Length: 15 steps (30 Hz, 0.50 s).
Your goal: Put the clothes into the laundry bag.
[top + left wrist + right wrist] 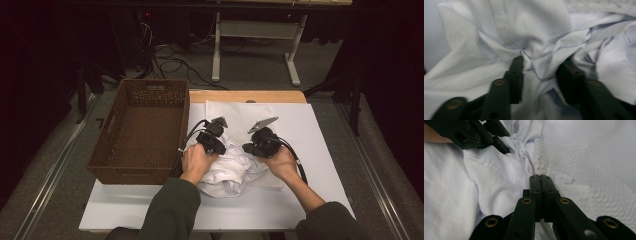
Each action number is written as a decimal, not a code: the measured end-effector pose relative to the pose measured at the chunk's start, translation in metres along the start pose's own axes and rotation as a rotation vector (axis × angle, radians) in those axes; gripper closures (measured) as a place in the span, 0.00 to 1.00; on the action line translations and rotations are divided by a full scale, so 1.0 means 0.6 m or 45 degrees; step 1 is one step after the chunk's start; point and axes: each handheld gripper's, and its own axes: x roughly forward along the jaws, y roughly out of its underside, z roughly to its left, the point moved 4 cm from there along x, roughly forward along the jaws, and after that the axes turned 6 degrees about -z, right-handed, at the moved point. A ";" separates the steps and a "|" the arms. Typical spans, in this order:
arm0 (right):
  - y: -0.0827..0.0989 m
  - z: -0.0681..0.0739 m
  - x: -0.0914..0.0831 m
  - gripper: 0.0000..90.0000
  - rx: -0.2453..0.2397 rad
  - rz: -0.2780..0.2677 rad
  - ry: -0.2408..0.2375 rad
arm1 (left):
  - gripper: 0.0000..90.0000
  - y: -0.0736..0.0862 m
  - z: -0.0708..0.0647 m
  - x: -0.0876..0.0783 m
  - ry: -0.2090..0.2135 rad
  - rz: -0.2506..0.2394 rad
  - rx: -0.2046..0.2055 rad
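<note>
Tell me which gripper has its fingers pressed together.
The right gripper: its fingers meet at the mesh bag's edge. The left gripper's stand apart around a bunched shirt fold.

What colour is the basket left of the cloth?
Dark brown wicker basket, clearest in the high view.

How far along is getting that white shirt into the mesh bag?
Done: the right tool is clamped on the mesh bag. In hand: the left tool straddles a bunched fold of the white shirt. Left: the shirt lies outside the bag, and the basket holds nothing.
</note>
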 end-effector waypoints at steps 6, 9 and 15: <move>-0.001 0.000 0.002 1.00 -0.001 0.012 0.007 | 0.93 0.006 -0.016 -0.045 0.053 -0.165 0.048; -0.002 -0.003 0.003 1.00 0.002 0.005 0.005 | 0.94 0.008 -0.027 -0.069 0.114 -0.235 0.062; -0.002 -0.003 0.004 1.00 0.011 0.007 0.014 | 0.94 0.013 -0.076 -0.089 0.225 -0.289 0.163</move>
